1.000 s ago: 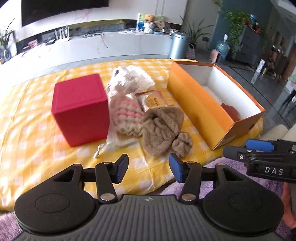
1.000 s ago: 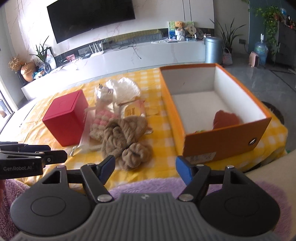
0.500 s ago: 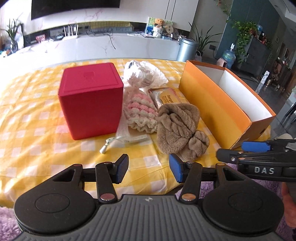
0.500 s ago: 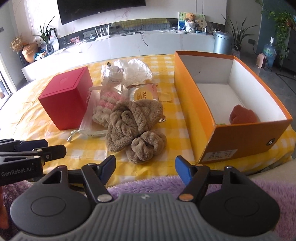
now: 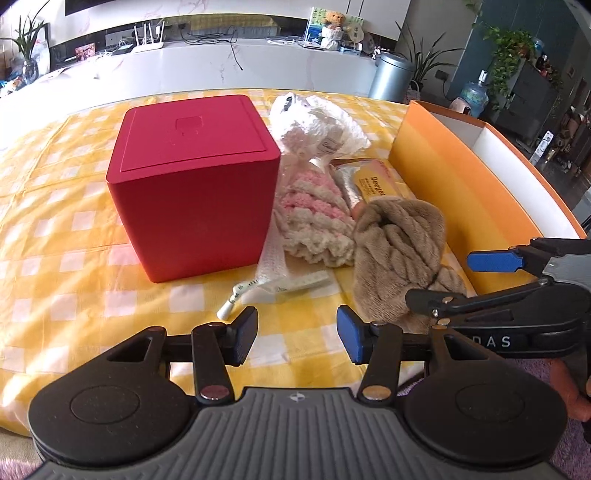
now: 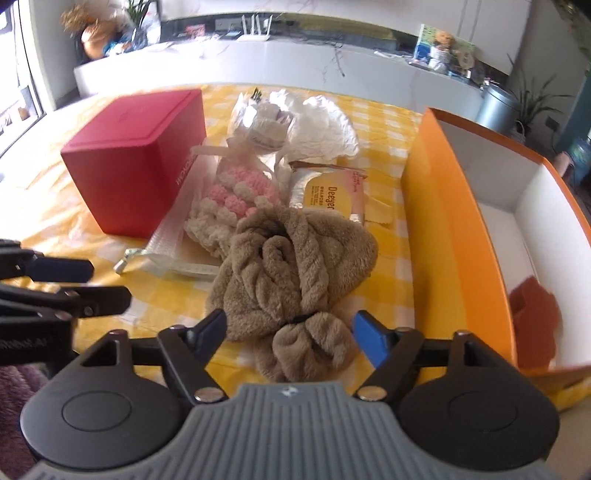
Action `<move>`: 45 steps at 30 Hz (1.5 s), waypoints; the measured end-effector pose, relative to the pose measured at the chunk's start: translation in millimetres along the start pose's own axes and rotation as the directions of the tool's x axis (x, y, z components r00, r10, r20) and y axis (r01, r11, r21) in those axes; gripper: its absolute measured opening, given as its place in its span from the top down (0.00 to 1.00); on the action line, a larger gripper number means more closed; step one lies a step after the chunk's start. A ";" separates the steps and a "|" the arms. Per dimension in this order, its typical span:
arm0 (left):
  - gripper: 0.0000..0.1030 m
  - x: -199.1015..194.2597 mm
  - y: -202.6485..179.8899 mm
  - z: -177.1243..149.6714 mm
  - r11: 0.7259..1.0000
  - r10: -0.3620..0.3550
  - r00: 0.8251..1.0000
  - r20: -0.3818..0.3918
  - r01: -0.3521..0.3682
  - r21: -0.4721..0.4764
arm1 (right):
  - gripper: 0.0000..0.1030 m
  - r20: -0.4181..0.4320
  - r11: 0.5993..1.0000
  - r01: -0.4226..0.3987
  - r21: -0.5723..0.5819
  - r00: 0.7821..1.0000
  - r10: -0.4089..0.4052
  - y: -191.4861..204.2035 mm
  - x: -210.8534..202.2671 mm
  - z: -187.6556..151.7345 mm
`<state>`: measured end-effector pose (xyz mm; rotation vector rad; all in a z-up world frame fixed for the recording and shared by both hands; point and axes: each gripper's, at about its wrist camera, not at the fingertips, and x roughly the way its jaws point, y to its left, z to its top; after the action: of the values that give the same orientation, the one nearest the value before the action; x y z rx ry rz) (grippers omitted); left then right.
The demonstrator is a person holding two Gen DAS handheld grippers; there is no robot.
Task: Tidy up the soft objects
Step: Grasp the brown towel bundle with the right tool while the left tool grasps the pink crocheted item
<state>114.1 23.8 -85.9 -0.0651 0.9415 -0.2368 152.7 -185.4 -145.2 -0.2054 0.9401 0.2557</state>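
Yellow checked tablecloth (image 5: 74, 236): one reddish item (image 6: 533, 319) lies in orange box (image 6: 443, 229); brown towel (image 6: 295, 266) and pink knit (image 6: 236, 195) remain. Left gripper (image 5: 295, 332) gapes empty; right gripper (image 6: 288, 328) is opening around towel, pads not pressing.

Daylight floods a living room where a long white cabinet (image 5: 207, 62) runs along the marble wall, carrying a router (image 5: 147, 46) and a teddy bear (image 5: 334, 18). A metal bin (image 5: 391, 79), potted plants (image 5: 424, 62) and a water bottle (image 5: 474, 94) stand nearby.
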 end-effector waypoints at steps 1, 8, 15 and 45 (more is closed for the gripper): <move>0.43 3.1 1.5 1.2 1.000 0.000 1.000 -0.005 0.000 -0.007 | 0.22 -0.011 1.000 -0.005 -0.012 1.000 0.005 -1.0 5.6 2.3; 0.43 20.5 0.5 3.8 1.000 -0.008 0.999 -0.042 0.008 0.002 | 0.20 -0.065 0.998 -0.042 -0.035 0.997 0.040 -1.1 37.8 6.9; 0.43 25.9 -3.3 2.7 1.000 -0.010 0.999 -0.052 0.011 0.023 | 0.39 -0.053 0.998 -0.023 -0.057 0.998 0.020 -0.3 40.7 1.9; 0.34 76.7 -74.5 26.0 0.832 0.066 0.984 0.166 -0.146 0.535 | 0.48 0.104 0.965 -0.118 0.233 0.990 0.096 -59.2 22.8 18.1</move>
<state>165.5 -67.5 -119.6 0.4948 0.7034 -0.3862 197.4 -233.7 -149.8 0.0788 0.8827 0.2473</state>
